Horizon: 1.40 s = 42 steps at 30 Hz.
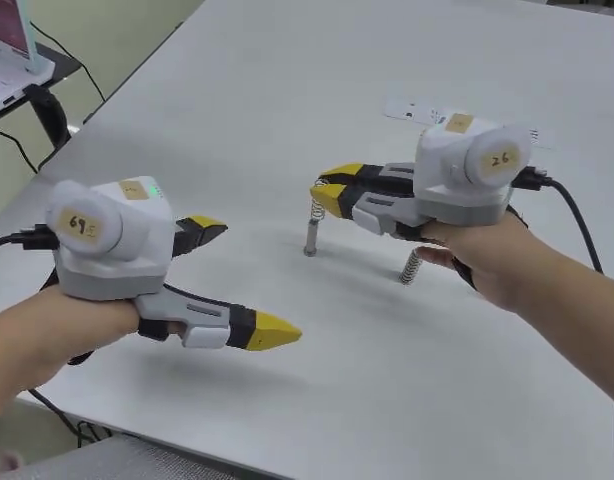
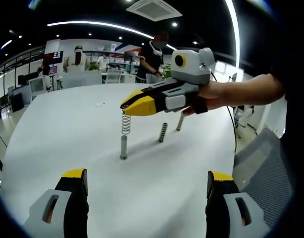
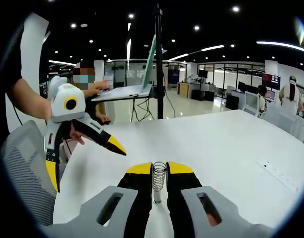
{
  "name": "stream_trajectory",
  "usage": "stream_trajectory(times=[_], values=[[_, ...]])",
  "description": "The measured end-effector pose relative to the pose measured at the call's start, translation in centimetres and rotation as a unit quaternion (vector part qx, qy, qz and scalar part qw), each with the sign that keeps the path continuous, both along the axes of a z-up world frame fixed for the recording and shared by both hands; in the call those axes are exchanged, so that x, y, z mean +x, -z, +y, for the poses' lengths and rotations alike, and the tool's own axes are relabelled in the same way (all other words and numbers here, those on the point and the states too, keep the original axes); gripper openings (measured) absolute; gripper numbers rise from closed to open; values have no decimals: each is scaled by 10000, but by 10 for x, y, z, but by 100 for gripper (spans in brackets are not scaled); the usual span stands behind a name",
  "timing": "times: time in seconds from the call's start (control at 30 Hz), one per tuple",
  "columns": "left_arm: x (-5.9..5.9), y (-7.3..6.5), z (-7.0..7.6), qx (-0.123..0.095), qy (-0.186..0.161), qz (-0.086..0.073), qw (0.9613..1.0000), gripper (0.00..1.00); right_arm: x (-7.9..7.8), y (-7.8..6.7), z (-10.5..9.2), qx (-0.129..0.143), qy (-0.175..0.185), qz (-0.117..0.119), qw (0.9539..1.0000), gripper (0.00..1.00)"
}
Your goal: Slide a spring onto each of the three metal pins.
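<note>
Clearly, silvery spring (image 2: 126, 123) (loose coils) sits atop upright grey pin (image 2: 123, 147).

The counter (image 1: 287, 80) lies open toward its far-left corner, while mid-counter three pins (image 2: 163, 132), the right gripper (image 1: 330, 188) clamped on one spring (image 3: 159, 173), and a power strip (image 3: 277, 174) by the far edge obstruct.

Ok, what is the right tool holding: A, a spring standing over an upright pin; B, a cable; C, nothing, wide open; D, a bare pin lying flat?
A: in the right gripper view the right tool has its jaws pressed against both sides of the spring, which sits atop the upright pin.
</note>
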<state>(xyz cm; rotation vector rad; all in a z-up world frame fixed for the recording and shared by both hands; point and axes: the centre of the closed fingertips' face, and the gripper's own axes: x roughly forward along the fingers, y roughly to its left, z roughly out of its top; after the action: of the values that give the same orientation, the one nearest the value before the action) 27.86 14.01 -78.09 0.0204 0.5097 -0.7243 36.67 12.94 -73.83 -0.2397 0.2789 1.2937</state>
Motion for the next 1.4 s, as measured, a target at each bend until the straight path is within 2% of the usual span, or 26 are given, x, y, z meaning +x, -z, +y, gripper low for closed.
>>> stream_trajectory(times=[0.47, 0.77, 1.07, 1.4], values=[[0, 1, 1, -11, -15, 13, 10000, 98, -2, 8, 3, -15, 21, 132, 9999, 8], [-1, 3, 3, 2, -38, 31, 10000, 98, 0, 21, 2, -131, 40, 182, 9997, 8], [-1, 4, 5, -7, -46, 38, 10000, 98, -3, 44, 4, -463, 19, 201, 9987, 8], [-1, 5, 5, -30, -51, 43, 10000, 98, -7, 64, 4, -810, -80, 155, 9966, 8]])
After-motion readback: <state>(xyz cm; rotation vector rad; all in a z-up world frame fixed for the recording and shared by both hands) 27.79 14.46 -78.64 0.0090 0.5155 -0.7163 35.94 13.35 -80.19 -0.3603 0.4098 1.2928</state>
